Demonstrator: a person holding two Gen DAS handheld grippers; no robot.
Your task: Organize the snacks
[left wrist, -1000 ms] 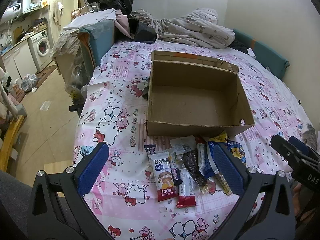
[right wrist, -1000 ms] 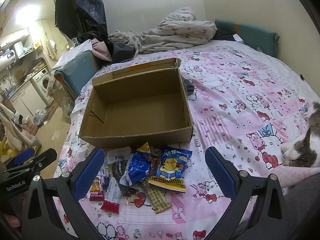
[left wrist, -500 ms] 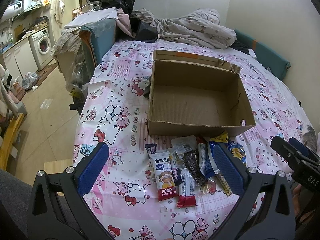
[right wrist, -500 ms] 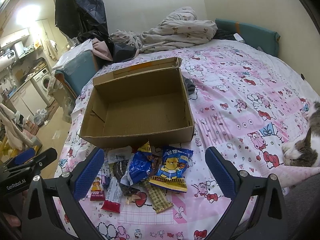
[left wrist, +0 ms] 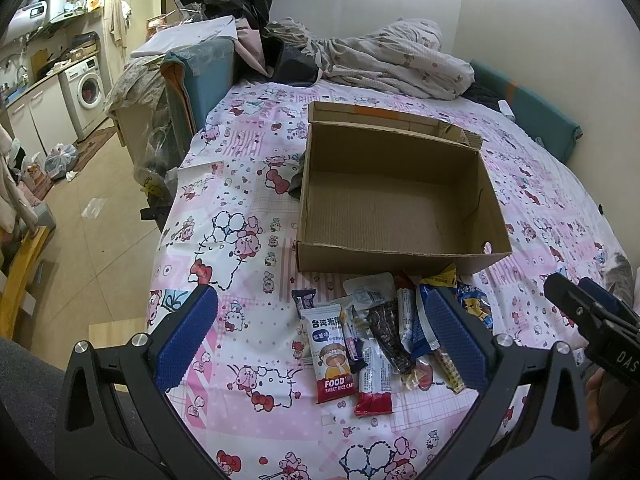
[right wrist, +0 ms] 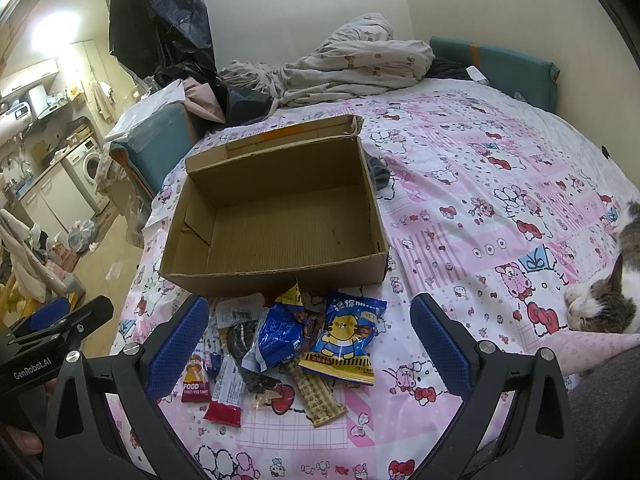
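Reading "FOOD SWEET RICE CAKE" on a white-and-red rice cake packet [left wrist: 330, 354] heaped before the open brown cardboard box [left wrist: 394, 200], I hold my left gripper [left wrist: 320, 338] and right gripper [right wrist: 310, 344] above the pile, jaws apart, empty.

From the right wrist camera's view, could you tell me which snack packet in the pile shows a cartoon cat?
It is the blue packet with the yellow cartoon cat, at the right edge of the pile, just in front of the cardboard box. No other wrapper shows one.

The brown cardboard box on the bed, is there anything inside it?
The brown cardboard box shows only its bare corrugated floor. The pile of snack packets lies outside, before its near wall. That wall hides a thin strip of floor behind it.
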